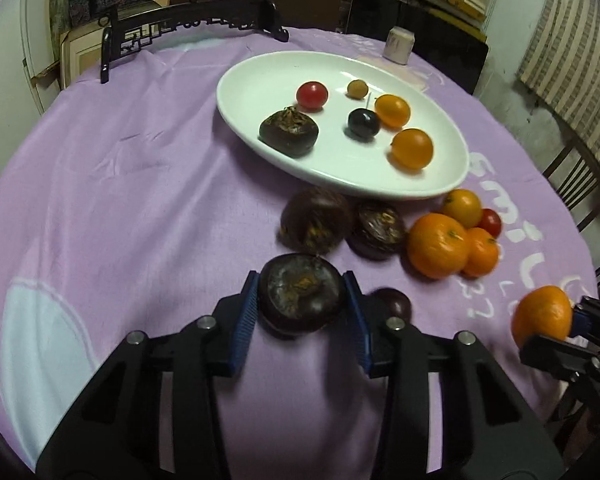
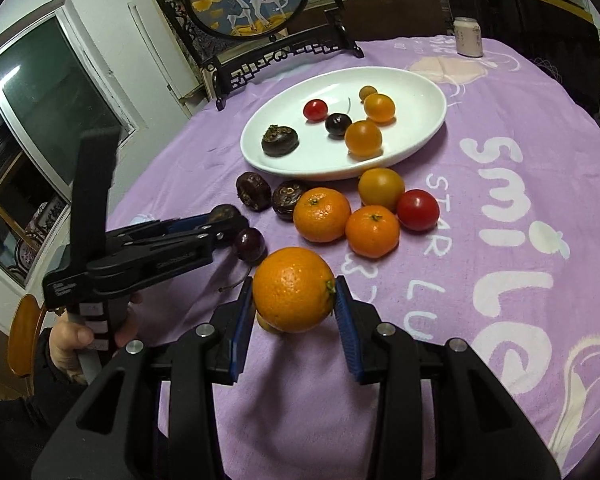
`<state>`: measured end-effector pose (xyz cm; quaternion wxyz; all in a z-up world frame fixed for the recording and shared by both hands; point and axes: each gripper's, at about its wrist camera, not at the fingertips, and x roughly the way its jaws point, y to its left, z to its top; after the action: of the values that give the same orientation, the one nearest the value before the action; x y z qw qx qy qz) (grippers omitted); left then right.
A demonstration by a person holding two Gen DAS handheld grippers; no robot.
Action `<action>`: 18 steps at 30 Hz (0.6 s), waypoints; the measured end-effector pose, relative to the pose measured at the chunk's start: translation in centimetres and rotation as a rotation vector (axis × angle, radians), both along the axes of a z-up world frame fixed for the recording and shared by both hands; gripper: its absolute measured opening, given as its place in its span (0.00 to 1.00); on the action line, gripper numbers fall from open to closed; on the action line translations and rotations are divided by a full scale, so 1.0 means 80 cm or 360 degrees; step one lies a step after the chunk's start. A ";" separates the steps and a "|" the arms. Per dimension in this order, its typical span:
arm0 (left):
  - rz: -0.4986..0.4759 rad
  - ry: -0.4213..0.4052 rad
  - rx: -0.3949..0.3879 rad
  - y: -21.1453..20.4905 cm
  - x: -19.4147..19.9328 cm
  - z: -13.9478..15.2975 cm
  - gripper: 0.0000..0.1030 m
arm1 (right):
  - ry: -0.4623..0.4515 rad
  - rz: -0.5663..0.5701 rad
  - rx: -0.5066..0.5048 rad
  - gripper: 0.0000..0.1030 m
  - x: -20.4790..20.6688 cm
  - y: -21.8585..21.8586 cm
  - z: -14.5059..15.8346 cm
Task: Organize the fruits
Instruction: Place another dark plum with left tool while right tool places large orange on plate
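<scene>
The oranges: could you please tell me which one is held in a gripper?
The largest orange, nearest the camera, sits clamped in the right gripper; the two smaller ones lie untouched on the purple cloth.

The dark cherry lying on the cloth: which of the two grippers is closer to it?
Left. The left gripper, shut on a water chestnut, sits right beside the cherry. The right gripper, shut on an orange, is farther off, toward the table's near edge.

Fruit cluster [image 2: 340,208] blocks plate [image 2: 428,92] front (left cloth [image 1: 120,184] free).

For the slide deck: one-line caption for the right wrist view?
Right gripper holds an orange above the purple cloth, white plate ahead.
</scene>
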<state>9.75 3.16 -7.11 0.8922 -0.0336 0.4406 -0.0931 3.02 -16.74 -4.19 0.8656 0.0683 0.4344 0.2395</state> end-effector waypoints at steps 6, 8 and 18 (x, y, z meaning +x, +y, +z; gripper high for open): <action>-0.0061 -0.0062 -0.0071 -0.009 -0.050 0.026 0.41 | -0.0015 -0.0003 -0.0017 0.38 0.001 0.002 0.001; -0.0091 -0.0079 -0.0075 -0.013 -0.059 0.033 0.41 | -0.0022 -0.0002 -0.0028 0.38 0.000 0.004 0.001; -0.0131 -0.0094 -0.0102 -0.017 -0.068 0.047 0.41 | -0.0035 -0.0009 -0.0053 0.38 0.002 0.007 0.004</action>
<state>4.31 1.79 -3.34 0.8987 -0.0412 0.4120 -0.1448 3.19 -16.16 -3.87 0.8720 0.0525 0.4287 0.2305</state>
